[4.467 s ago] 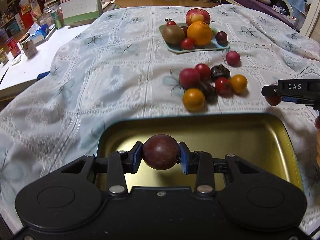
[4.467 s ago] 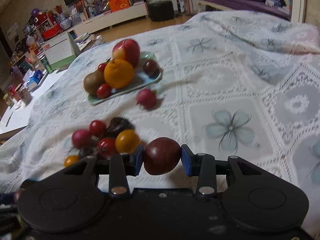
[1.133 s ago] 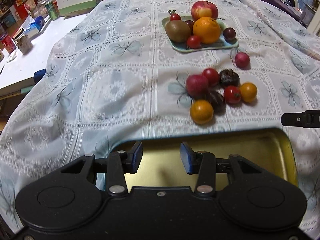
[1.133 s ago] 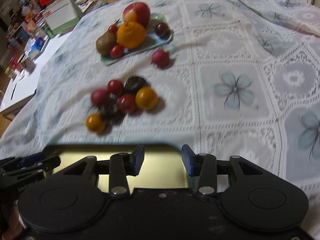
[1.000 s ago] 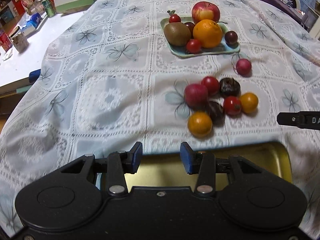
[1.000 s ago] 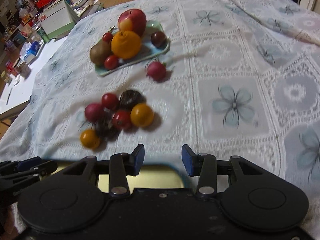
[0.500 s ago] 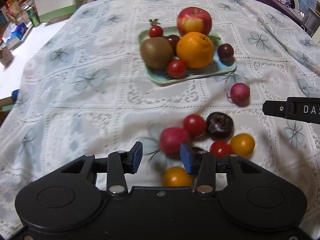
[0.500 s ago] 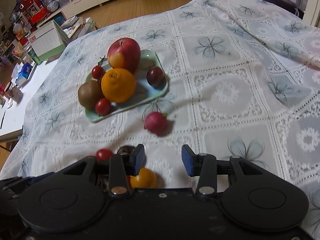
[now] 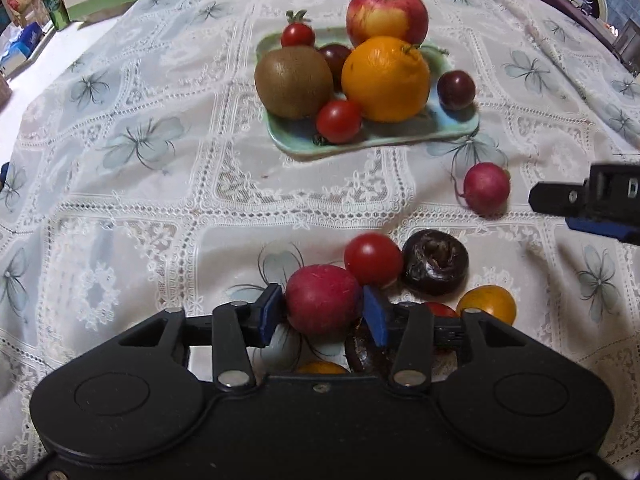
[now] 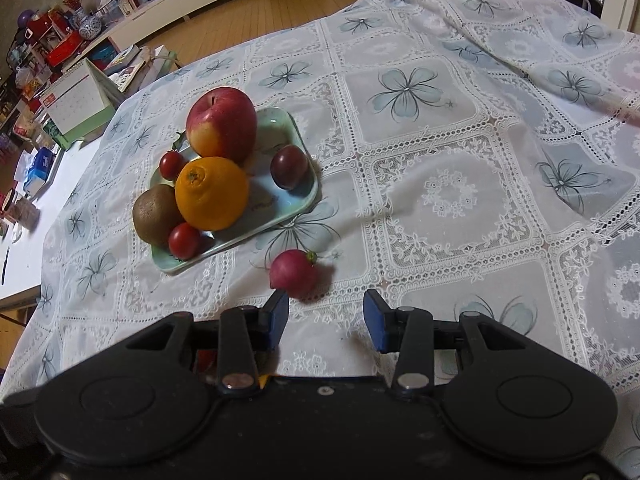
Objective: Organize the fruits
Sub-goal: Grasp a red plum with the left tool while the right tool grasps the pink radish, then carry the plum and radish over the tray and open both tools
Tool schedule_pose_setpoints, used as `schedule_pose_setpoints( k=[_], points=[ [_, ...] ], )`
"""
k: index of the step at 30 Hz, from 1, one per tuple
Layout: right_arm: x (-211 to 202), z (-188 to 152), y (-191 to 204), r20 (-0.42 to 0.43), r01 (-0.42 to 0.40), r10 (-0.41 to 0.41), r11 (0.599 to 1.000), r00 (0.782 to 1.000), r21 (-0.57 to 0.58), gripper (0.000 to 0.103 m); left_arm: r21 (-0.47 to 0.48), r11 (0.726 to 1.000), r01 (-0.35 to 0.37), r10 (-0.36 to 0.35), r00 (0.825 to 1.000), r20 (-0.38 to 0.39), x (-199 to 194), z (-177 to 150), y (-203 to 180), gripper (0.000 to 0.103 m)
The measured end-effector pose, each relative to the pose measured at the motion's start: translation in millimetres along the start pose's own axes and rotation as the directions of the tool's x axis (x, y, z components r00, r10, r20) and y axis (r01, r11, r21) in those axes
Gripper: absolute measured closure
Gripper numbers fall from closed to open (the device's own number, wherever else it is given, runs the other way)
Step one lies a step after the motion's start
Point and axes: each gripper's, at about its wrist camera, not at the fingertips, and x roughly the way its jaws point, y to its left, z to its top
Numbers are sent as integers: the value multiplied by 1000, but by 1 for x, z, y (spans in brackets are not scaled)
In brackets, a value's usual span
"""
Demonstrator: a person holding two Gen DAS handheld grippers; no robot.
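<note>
My left gripper (image 9: 322, 316) is open with its blue pads on either side of a red radish (image 9: 323, 298) in a loose cluster on the tablecloth. Around it lie a red tomato (image 9: 373, 258), a dark wrinkled fruit (image 9: 435, 261) and a yellow tomato (image 9: 486, 304). My right gripper (image 10: 326, 320) is open and empty, just short of a second radish (image 10: 294, 273), which also shows in the left wrist view (image 9: 486, 188). The right gripper's fingertips (image 9: 560, 200) show at the right edge of the left wrist view.
A pale green plate (image 9: 452, 130) holds an apple (image 9: 386, 14), an orange (image 9: 386, 78), a kiwi (image 9: 294, 82), small tomatoes and dark plums; it also shows in the right wrist view (image 10: 296, 200). A calendar (image 10: 76, 100) and clutter stand far left, beyond the tablecloth.
Both grippers have moved forward off the gold tray, which has dropped out of view. The left gripper has come down around the radish; the right has neared the lone radish.
</note>
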Motion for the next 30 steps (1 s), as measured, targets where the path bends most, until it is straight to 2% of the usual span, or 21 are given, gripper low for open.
schedule_pose_setpoints(
  k=[3, 5, 10, 14, 19, 24, 25, 27, 30],
  points=[
    [5, 4, 2, -3, 6, -6, 1000, 1000, 3, 59, -2, 1000, -5, 5, 1000, -4, 2, 1, -1, 48],
    [9, 7, 6, -8, 7, -7, 1000, 1000, 6, 59, 8, 1000, -3, 3, 1000, 2, 1, 1, -2, 53],
    [23, 14, 16, -18, 11, -11, 1000, 1000, 15, 58, -19, 1000, 24, -24, 1000, 7, -2, 3, 8, 53],
    [36, 17, 24, -34, 29, -29, 999, 999, 13, 56, -11, 1000, -18, 19, 998, 57, -15, 6, 14, 53],
    [56, 17, 30, -72, 47, -45, 999, 996, 24, 56, -9, 999, -32, 33, 996, 88, -34, 6, 26, 53],
    [60, 12, 33, -43, 67, -65, 997, 997, 29, 55, -22, 999, -29, 31, 996, 89, -45, -5, 37, 53],
    [60, 10, 34, -37, 77, -76, 997, 996, 23, 57, -28, 999, -34, 36, 996, 85, -46, -8, 39, 53],
    [59, 7, 37, -21, 99, -99, 995, 995, -7, 68, -31, 999, -45, 47, 996, 78, -48, -14, 41, 53],
    [52, 2, 35, -9, 93, -93, 996, 996, -8, 68, -27, 999, -42, 44, 996, 80, -54, -25, 45, 53]
  ],
)
